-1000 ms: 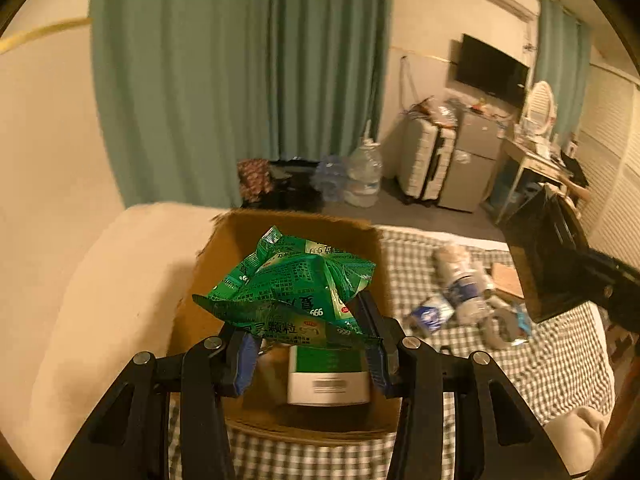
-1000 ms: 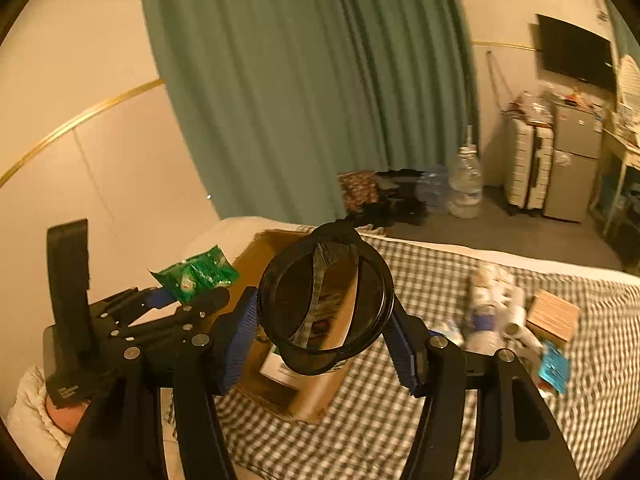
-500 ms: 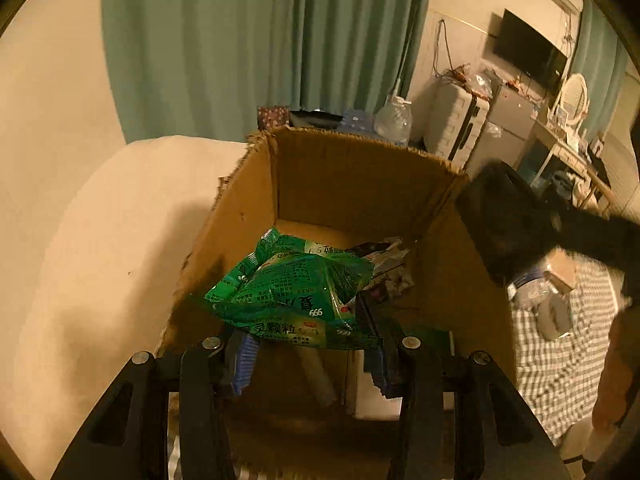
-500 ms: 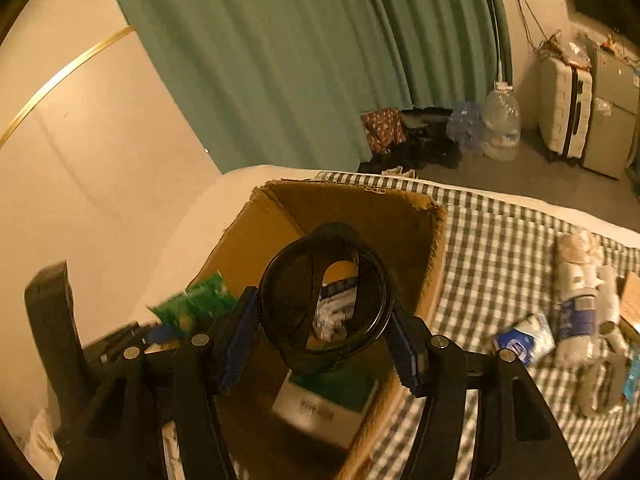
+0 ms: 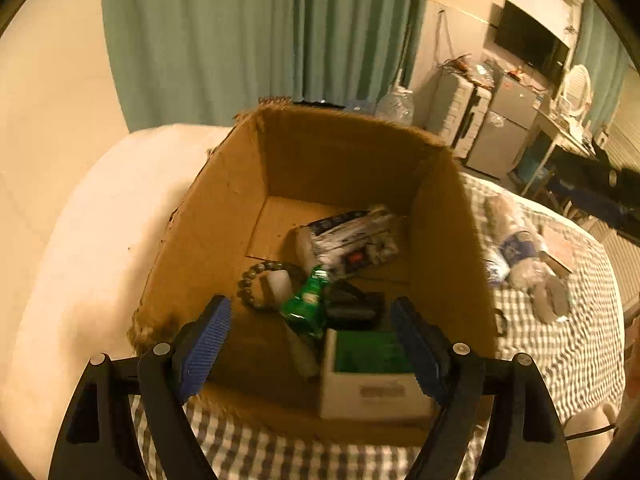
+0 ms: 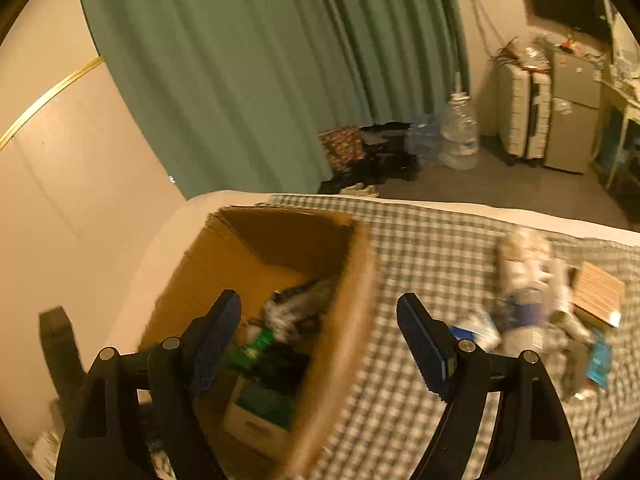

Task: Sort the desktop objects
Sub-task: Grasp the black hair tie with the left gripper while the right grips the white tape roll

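Both grippers, left (image 5: 310, 344) and right (image 6: 320, 344), have just opened, empty; green packet (image 5: 306, 304) now lies in box (image 5: 216, 216): both drops done.

An open brown cardboard box (image 5: 224, 216) stands on the checked bed. Inside it, a crumpled green snack packet (image 5: 306, 308) lies tilted, blurred, above a dark round object (image 5: 352, 306), beside a bead bracelet (image 5: 250, 284), a white-and-green carton (image 5: 372, 376) at the near wall, and a dark printed pack (image 5: 348, 232) farther back.
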The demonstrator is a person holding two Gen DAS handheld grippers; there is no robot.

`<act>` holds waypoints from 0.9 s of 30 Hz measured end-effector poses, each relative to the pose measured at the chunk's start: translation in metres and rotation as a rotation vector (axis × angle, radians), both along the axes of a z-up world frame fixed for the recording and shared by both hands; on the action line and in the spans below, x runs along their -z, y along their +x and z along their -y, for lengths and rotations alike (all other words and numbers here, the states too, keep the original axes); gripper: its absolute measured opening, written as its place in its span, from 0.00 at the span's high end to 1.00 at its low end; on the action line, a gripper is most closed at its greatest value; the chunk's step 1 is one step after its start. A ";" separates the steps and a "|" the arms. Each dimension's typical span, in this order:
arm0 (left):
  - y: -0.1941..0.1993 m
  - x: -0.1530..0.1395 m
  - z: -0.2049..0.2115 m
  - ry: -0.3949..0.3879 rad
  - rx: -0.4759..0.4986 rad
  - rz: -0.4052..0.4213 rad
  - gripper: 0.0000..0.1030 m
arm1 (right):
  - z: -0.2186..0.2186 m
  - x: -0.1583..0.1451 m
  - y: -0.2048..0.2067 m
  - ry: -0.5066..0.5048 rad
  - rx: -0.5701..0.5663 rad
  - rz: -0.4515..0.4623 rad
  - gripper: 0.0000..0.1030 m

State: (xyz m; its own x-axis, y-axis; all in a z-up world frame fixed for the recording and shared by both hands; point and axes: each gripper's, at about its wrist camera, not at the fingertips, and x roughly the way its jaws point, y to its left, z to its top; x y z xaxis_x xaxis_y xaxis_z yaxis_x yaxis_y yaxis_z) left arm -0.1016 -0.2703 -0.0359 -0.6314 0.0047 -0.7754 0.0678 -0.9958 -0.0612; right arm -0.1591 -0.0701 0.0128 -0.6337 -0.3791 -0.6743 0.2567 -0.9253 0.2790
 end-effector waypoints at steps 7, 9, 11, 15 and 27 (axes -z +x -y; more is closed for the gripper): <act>0.042 -0.047 -0.059 0.014 0.066 -0.125 0.07 | -0.084 -0.023 0.063 0.024 0.125 -0.039 0.22; 0.048 -0.051 -0.081 0.026 0.085 -0.133 0.05 | -0.108 -0.028 0.078 0.031 0.159 -0.049 0.22; 0.053 -0.047 -0.104 0.022 0.088 -0.138 0.04 | -0.130 -0.029 0.094 0.051 0.191 -0.050 0.22; 0.053 -0.028 -0.149 0.014 0.109 -0.117 0.00 | -0.170 -0.020 0.111 0.084 0.248 -0.042 0.18; 0.034 0.065 -0.255 -0.146 0.201 -0.059 0.00 | -0.233 0.070 0.112 0.061 0.297 0.064 0.06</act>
